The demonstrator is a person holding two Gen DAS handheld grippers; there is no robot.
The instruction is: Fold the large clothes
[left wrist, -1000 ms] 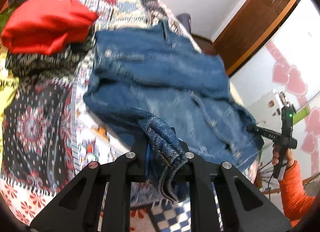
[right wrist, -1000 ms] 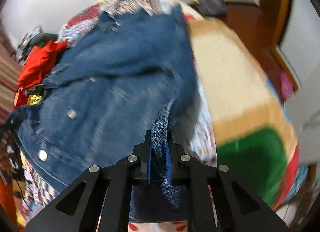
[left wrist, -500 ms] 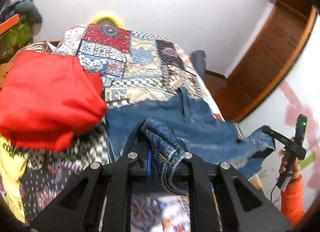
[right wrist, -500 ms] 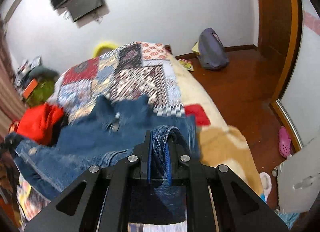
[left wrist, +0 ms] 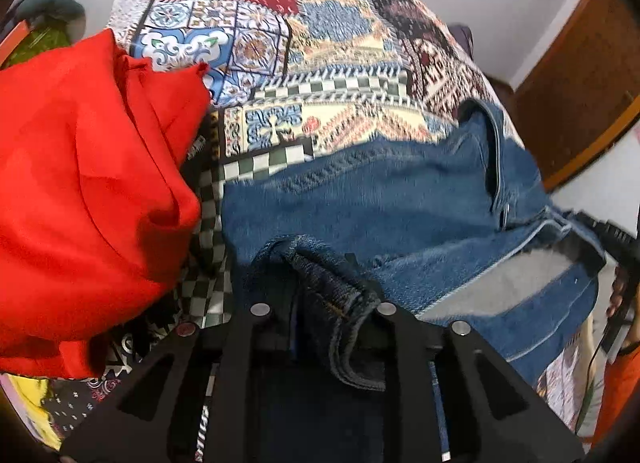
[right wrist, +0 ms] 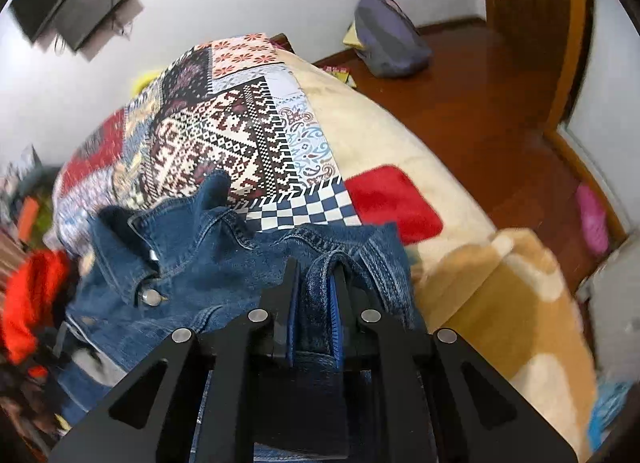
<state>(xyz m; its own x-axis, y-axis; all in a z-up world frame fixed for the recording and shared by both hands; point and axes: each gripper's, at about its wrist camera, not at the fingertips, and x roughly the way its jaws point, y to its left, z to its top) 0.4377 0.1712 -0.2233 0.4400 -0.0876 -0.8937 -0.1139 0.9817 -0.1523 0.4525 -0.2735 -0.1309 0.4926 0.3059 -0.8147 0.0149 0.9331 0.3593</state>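
Note:
A blue denim jacket [left wrist: 384,199] lies on the patchwork bedspread [left wrist: 320,43], its lower part doubled over toward the collar. My left gripper [left wrist: 320,287] is shut on a bunched denim hem at the jacket's left side. My right gripper [right wrist: 314,283] is shut on a fold of the same jacket [right wrist: 192,263] at its right side, next to the collar and a metal button [right wrist: 151,296]. Both grippers sit low over the jacket's far end.
A red garment [left wrist: 88,191] is piled on the bed just left of the jacket. A beige, red and brown blanket [right wrist: 460,263] covers the bed's right side. A grey bag [right wrist: 390,43] lies on the wooden floor by the wall. A door [left wrist: 580,75] stands at right.
Both grippers have carried the held denim edges forward across the jacket toward the collar, then lowered. The jacket is now folded over itself.

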